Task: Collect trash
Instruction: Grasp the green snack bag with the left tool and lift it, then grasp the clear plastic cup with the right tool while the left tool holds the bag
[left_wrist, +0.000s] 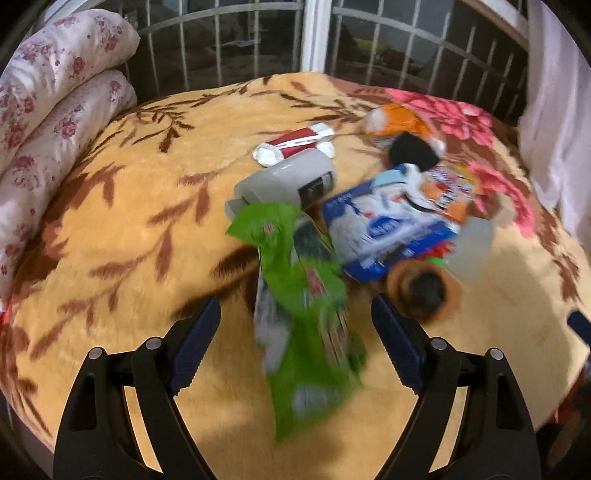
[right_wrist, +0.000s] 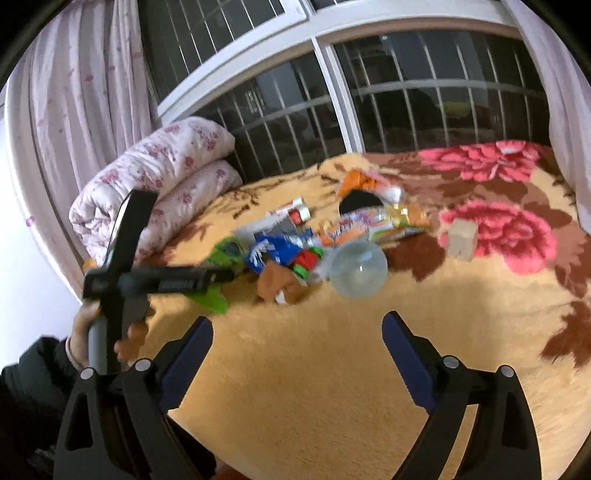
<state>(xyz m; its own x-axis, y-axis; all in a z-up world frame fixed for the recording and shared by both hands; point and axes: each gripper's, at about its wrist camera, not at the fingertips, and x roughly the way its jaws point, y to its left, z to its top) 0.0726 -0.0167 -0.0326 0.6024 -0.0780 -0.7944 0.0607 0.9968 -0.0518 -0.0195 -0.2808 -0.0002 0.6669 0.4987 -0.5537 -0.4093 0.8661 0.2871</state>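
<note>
A pile of trash lies on the yellow floral blanket (left_wrist: 122, 229): a grey bottle (left_wrist: 284, 181), a red and white wrapper (left_wrist: 295, 144), a blue and white packet (left_wrist: 384, 229), an orange bag (left_wrist: 399, 122) and a brown round piece (left_wrist: 424, 291). A blurred green wrapper (left_wrist: 303, 295) stretches from the pile down between the fingers of my left gripper (left_wrist: 295, 306). Its jaws stand wide and neither pad touches the wrapper. My right gripper (right_wrist: 298, 321) is open and empty over bare blanket, short of a clear round cup (right_wrist: 357, 268) at the pile's near edge. A hand (right_wrist: 79, 328) holds the left gripper (right_wrist: 218, 276) beside the pile.
A folded floral quilt (left_wrist: 55, 110) lies at the bed's far left by the barred window (right_wrist: 424, 96). Pale curtains (right_wrist: 81, 92) hang at both sides. A small beige block (right_wrist: 461, 238) sits on the pink flower pattern right of the pile.
</note>
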